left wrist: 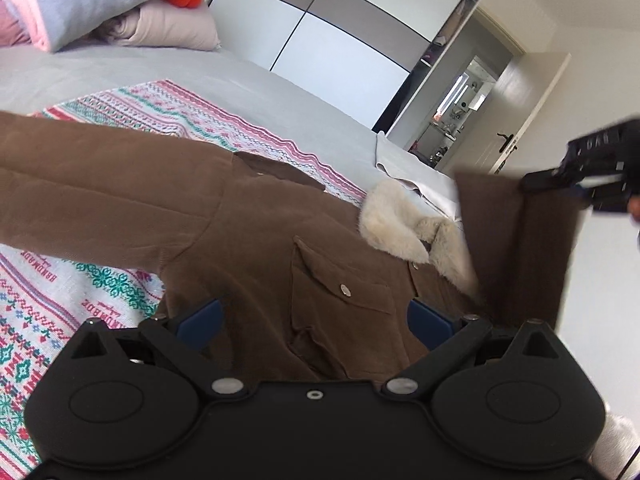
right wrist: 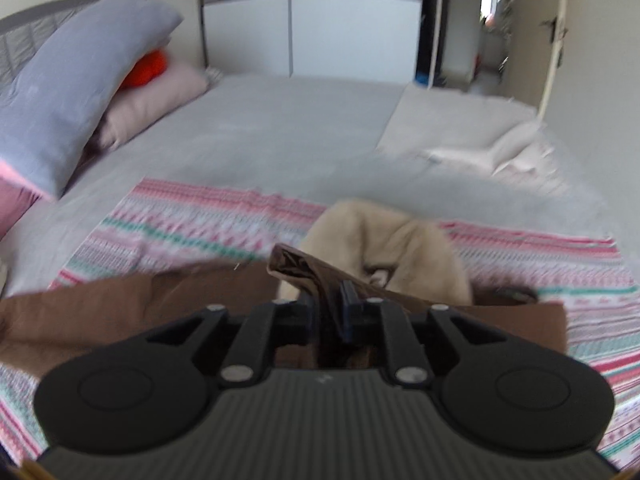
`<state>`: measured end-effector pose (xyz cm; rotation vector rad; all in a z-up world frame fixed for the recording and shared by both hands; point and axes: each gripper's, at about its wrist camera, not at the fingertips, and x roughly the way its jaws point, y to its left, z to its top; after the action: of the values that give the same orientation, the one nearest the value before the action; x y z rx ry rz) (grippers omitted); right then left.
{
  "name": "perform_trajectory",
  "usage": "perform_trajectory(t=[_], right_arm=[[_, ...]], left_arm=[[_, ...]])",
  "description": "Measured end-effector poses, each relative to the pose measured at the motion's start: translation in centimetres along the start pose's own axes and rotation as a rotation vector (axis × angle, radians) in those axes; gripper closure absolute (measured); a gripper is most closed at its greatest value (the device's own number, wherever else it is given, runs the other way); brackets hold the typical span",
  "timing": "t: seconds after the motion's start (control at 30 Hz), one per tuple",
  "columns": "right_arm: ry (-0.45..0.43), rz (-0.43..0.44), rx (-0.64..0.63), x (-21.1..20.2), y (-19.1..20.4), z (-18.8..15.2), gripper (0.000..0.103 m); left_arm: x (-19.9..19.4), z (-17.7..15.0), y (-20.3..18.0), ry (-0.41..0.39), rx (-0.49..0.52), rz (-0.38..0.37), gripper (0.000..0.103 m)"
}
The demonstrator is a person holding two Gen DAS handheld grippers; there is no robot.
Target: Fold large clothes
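Observation:
A brown corduroy jacket (left wrist: 256, 240) with a cream fur collar (left wrist: 394, 224) lies spread on a patterned blanket on the bed. My left gripper (left wrist: 316, 316) is open just above the jacket's chest pocket, holding nothing. My right gripper (right wrist: 330, 312) is shut on a fold of the jacket's brown fabric (right wrist: 304, 272) and lifts it; the fur collar (right wrist: 384, 244) hangs just beyond it. In the left wrist view the right gripper (left wrist: 536, 182) shows at the right, holding a raised sleeve (left wrist: 516, 240).
The pink, white and green patterned blanket (left wrist: 168, 112) covers the grey bed (right wrist: 280, 128). Pillows (right wrist: 80, 76) and an orange object (right wrist: 146, 66) are stacked at the headboard. A wardrobe (left wrist: 344, 40) and an open door (left wrist: 516, 120) stand beyond the bed.

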<state>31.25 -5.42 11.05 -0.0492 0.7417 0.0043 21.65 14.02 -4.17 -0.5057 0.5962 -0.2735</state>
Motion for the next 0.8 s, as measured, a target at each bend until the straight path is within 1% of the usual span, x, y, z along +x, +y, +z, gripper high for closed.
perform_trajectory(t=[0.03, 0.07, 0.1, 0.2, 0.23, 0.3, 0.37, 0.43, 0.5, 0.57, 0.63, 0.67, 0.73, 0.77, 0.8], right_arm=[[-0.003, 0.021, -0.013, -0.1, 0.2, -0.4, 0.06], [-0.019, 0.03, -0.025, -0.4, 0.5, -0.5, 0.052], [-0.034, 0.033, -0.029, -0.9, 0.2, -0.8, 0.048], [-0.045, 0.037, 0.004, -2.2, -2.1, -1.6, 0.048], [-0.051, 0.036, 0.026, -2.4, -3.6, -1.9, 0.048], [-0.057, 0.042, 0.083, -2.7, -6.4, -3.3, 0.046], [-0.06, 0.057, 0.145, -2.8, -9.7, -5.4, 0.042], [-0.066, 0.062, 0.202, -3.2, -12.8, -8.1, 0.038], [-0.085, 0.043, 0.249, -3.5, -15.7, -11.0, 0.036], [-0.094, 0.008, 0.278, -3.5, -18.2, -13.7, 0.034], [-0.102, -0.02, 0.303, -3.1, -20.4, -16.4, 0.034], [-0.121, -0.028, 0.332, -3.1, -21.6, -17.8, 0.034], [-0.16, -0.026, 0.396, -2.8, -24.4, -20.0, 0.034], [-0.143, -0.037, 0.405, -2.6, -25.7, -20.4, 0.034], [-0.148, -0.063, 0.426, -2.6, -26.9, -20.7, 0.034]], left_arm=[[-0.1, 0.1, 0.1, 0.0, -0.008, -0.013, 0.003], [-0.3, 0.3, 0.2, 0.001, -0.015, -0.028, 0.003], [-0.3, 0.5, 0.2, 0.003, -0.018, -0.043, 0.004], [-0.4, 0.7, 0.0, 0.006, -0.031, -0.075, 0.006], [-0.3, 0.8, -0.2, 0.009, -0.039, -0.084, 0.006], [-0.3, 1.0, -0.5, -0.003, -0.058, -0.098, 0.028], [0.2, 1.5, -1.2, 0.007, -0.062, -0.117, 0.034], [1.3, 2.1, -2.2, 0.033, -0.05, -0.149, 0.036], [3.3, 2.6, -3.4, 0.086, -0.014, -0.165, 0.036], [5.9, 2.7, -4.6, 0.14, 0.025, -0.144, 0.036], [8.7, 2.5, -5.2, 0.186, 0.028, -0.103, 0.036], [10.0, 2.3, -5.2, 0.196, 0.027, -0.077, 0.036], [12.1, 1.9, -5.5, 0.193, 0.064, -0.024, 0.036], [13.0, 1.7, -5.7, 0.183, 0.094, -0.001, 0.036], [13.7, 1.6, -5.8, 0.171, 0.123, 0.015, 0.036]])
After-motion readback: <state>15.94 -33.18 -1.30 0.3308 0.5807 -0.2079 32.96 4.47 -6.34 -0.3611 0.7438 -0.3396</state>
